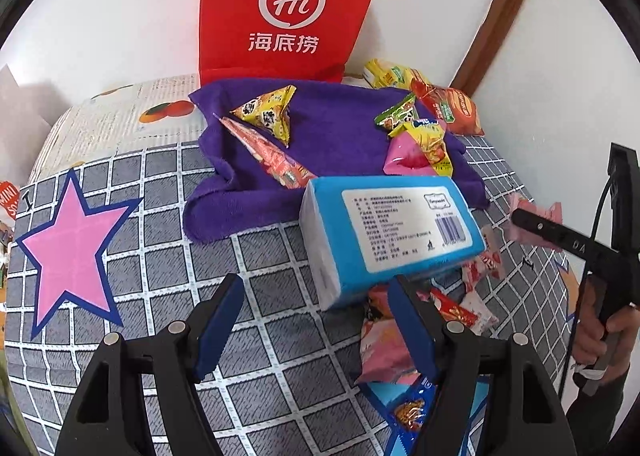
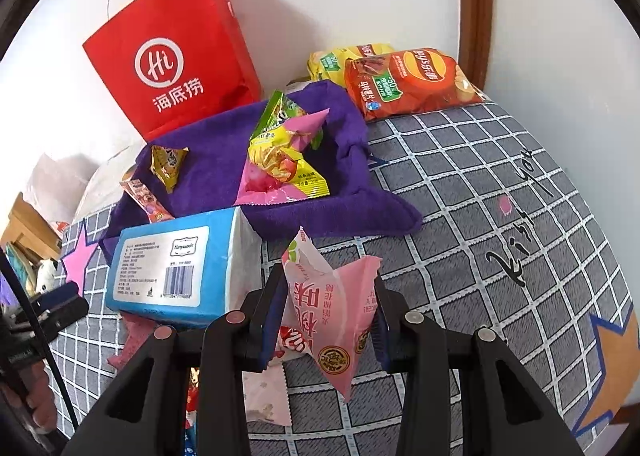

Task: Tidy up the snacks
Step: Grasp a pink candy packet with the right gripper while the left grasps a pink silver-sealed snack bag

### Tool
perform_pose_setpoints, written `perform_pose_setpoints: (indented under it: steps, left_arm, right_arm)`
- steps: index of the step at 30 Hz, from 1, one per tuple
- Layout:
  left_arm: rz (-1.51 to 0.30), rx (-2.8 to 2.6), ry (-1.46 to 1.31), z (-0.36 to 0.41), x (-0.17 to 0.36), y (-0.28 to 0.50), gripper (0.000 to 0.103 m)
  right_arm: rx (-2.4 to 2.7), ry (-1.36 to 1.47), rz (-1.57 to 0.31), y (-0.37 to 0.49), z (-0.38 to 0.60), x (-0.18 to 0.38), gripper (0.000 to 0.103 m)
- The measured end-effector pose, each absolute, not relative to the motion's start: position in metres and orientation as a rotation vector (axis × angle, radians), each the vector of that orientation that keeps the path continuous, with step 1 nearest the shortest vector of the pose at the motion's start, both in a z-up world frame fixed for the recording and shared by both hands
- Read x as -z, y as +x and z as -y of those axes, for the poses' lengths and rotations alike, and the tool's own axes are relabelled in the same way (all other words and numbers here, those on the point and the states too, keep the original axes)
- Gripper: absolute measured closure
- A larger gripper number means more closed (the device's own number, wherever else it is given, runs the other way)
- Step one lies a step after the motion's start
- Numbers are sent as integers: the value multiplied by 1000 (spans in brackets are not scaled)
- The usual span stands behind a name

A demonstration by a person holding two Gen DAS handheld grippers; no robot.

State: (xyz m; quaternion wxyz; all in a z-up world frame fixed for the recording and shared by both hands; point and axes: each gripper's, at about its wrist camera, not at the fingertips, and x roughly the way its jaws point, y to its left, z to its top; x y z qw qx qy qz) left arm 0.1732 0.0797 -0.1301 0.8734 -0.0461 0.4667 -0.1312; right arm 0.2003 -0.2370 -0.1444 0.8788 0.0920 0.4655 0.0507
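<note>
Above the checked bedspread (image 2: 480, 192), right tool (image 2: 326, 320) pinching a pink snack packet (image 2: 332, 308); left tool (image 1: 316, 320) spread, empty.

The top of the red paper bag (image 1: 288, 8) is cut off by the picture's edge in the left wrist view. Part of the snack packets (image 1: 384, 340) just ahead of the left gripper (image 1: 316, 324) is hidden under the blue tissue pack (image 1: 384, 228). The small print on its label cannot be read. The lower end of the pink snack bag (image 2: 332, 316) is hidden behind the right gripper (image 2: 328, 320) fingers.
</note>
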Motion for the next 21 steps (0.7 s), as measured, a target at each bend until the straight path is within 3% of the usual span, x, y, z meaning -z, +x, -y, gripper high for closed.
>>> perform_pose_setpoints:
  steps: [10, 21]
  left_arm:
    - [-996, 254, -148, -91, 140, 161, 32]
    - [-1010, 346, -93, -48, 142, 149, 30]
  right_arm:
    - [-128, 214, -941, 183, 239, 135, 65]
    - [-167, 203, -944, 163, 236, 143, 65]
